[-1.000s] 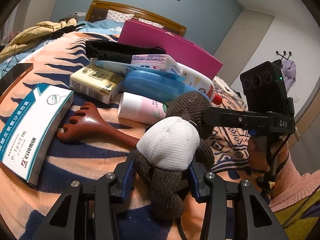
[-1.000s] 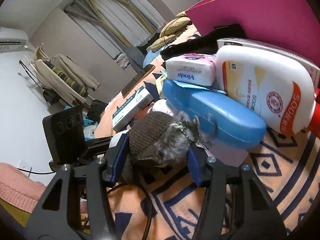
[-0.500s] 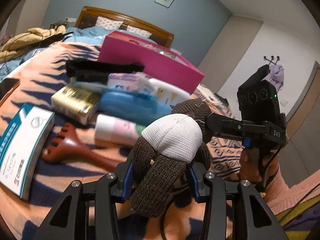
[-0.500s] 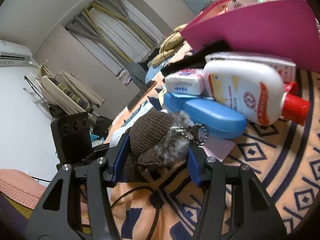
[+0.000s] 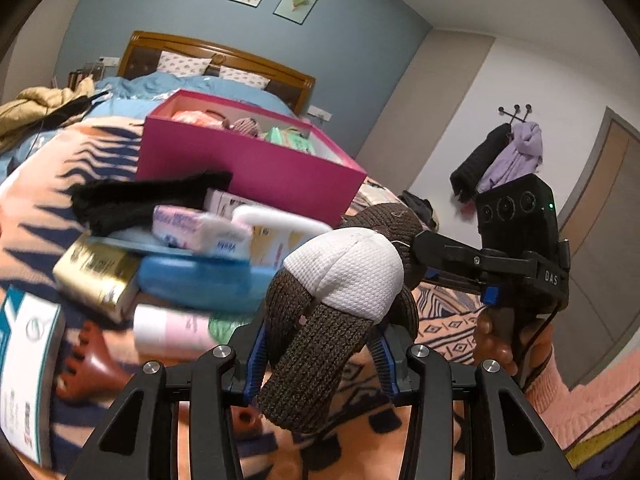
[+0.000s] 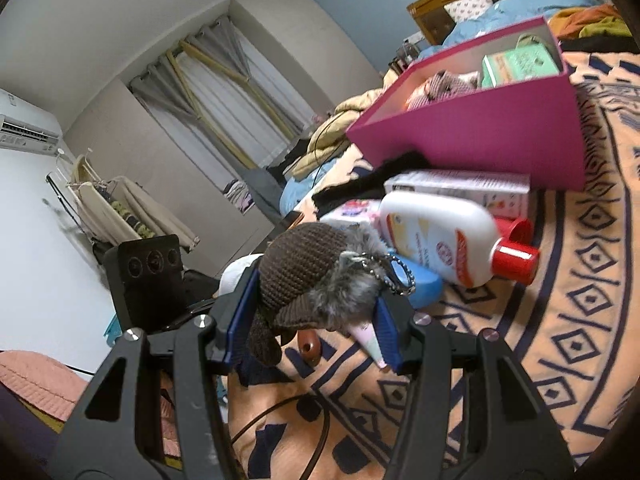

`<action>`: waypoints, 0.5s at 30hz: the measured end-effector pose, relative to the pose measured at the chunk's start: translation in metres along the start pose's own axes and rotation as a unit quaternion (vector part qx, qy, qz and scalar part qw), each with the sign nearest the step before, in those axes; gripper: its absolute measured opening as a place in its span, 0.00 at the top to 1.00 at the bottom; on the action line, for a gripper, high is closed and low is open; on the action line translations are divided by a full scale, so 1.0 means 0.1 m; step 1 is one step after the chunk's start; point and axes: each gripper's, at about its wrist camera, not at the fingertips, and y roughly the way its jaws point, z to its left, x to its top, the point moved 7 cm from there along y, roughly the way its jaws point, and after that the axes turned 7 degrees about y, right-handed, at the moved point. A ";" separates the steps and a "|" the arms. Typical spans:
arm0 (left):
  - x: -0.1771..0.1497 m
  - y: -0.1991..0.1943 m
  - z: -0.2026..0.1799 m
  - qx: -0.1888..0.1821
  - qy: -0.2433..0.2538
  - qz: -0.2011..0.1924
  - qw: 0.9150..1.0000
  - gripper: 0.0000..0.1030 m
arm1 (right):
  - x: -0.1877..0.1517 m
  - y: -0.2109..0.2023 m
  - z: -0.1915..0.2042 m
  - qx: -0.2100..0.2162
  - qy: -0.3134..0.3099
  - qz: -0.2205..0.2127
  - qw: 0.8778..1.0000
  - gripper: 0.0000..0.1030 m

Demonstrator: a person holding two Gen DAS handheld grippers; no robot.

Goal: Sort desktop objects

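Observation:
A brown knitted plush toy (image 5: pixel 320 320) with a white belly (image 5: pixel 348 272) hangs in the air between both grippers, above the patterned blanket. My left gripper (image 5: pixel 318 352) is shut on its lower body. My right gripper (image 6: pixel 312 312) is shut on its brown head (image 6: pixel 300 264), which has a grey fur tuft and a keychain. The open pink box (image 5: pixel 248 164) stands behind the pile and holds several items; it also shows in the right wrist view (image 6: pixel 480 136).
A pile lies in front of the box: black cloth (image 5: pixel 148 200), tissue pack (image 5: pixel 192 228), blue case (image 5: pixel 200 280), gold box (image 5: pixel 96 276), white lotion bottle with red cap (image 6: pixel 444 236), pink tube (image 5: pixel 172 328), wooden massager (image 5: pixel 88 368), white-and-teal medicine box (image 5: pixel 28 372).
Both grippers have lifted the plush toy up off the blanket. The views now look down over the pile and into the pink box.

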 end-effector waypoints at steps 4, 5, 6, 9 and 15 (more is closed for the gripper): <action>0.14 0.07 -0.05 -0.004 0.012 -0.004 1.000 0.56 | 0.12 -0.11 -0.03 -0.009 -0.003 -0.019 1.000 0.46; 0.18 0.08 -0.06 -0.005 0.014 -0.004 1.000 0.56 | 0.14 -0.13 -0.03 -0.011 -0.004 -0.024 1.000 0.46; 0.21 0.10 -0.06 -0.005 0.016 -0.004 1.000 0.56 | 0.17 -0.15 -0.02 -0.013 -0.004 -0.028 1.000 0.46; 0.32 0.15 -0.07 -0.006 0.017 -0.006 1.000 0.56 | 0.25 -0.19 -0.03 -0.022 -0.006 -0.040 0.999 0.46; 0.49 0.21 -0.09 -0.003 0.026 -0.011 1.000 0.56 | 0.40 -0.25 -0.07 -0.031 -0.003 -0.062 0.998 0.46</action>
